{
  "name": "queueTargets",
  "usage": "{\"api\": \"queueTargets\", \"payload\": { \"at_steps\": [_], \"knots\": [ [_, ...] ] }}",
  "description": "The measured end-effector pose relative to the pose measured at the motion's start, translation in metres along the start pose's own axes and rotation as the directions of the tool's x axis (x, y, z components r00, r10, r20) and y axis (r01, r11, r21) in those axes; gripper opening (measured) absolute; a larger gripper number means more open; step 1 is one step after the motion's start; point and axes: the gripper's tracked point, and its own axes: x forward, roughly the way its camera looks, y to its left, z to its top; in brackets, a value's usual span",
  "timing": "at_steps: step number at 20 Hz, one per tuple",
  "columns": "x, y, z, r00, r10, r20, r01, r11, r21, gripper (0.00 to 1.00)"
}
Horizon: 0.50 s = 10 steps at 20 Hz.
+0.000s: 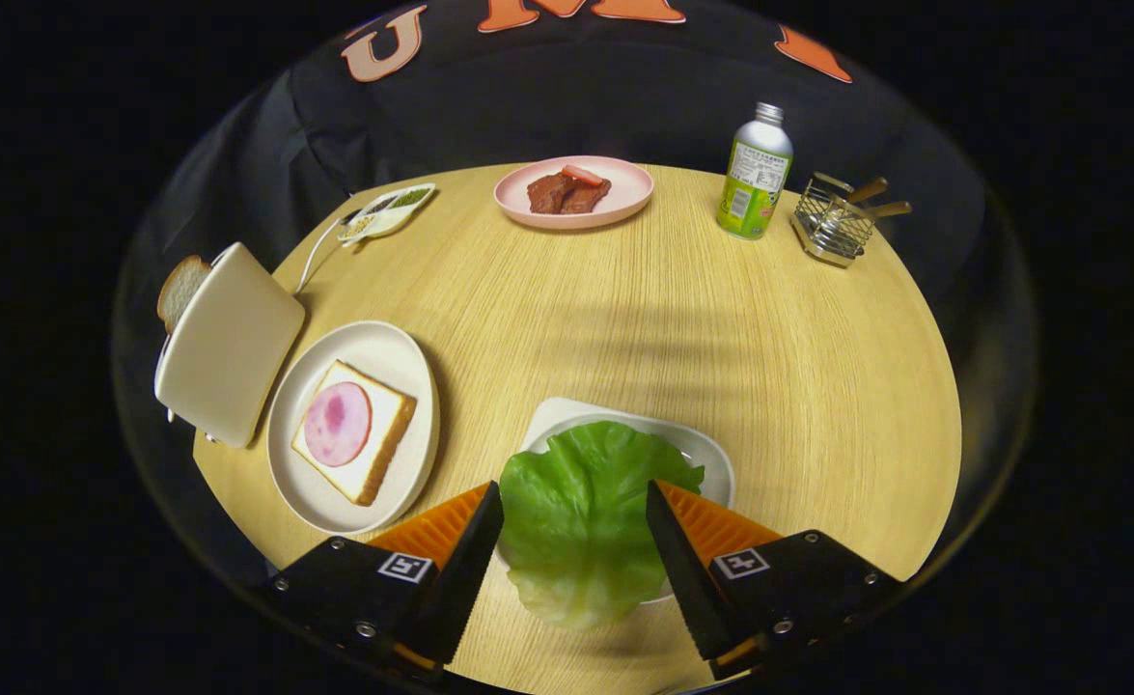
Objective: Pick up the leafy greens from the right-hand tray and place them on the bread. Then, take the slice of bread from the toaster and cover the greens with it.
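Gripper [574,502] fingers apart, straddling greens [581,502] on near tray [711,458]. Best move: sink lower, pinch leaf mid-body, lift clean, carry left to bread [354,430] on plate [373,347].

Matt wood-grain table [798,386], smooth matt white plate [308,483], metal-looking bottle [756,174], wire basket [832,227], possibly plastic leafy greens [581,516]

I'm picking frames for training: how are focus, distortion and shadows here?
Gripper view: strong fisheye bends the table edge; plates, bottle and lettuce are sharp; soft striped shadows cross the table; open gripper straddles the lettuce.
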Motion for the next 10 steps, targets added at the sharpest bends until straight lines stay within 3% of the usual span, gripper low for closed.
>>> {"api": "queueTargets", "payload": {
  "at_steps": [4,10],
  "knots": [
    [0.013,-0.008,-0.009,0.998,-0.029,-0.059,0.029,1.000,-0.007,0.87],
    [0.023,-0.015,-0.007,0.996,-0.068,-0.063,0.067,0.998,-0.016,0.76]
  ]
}}
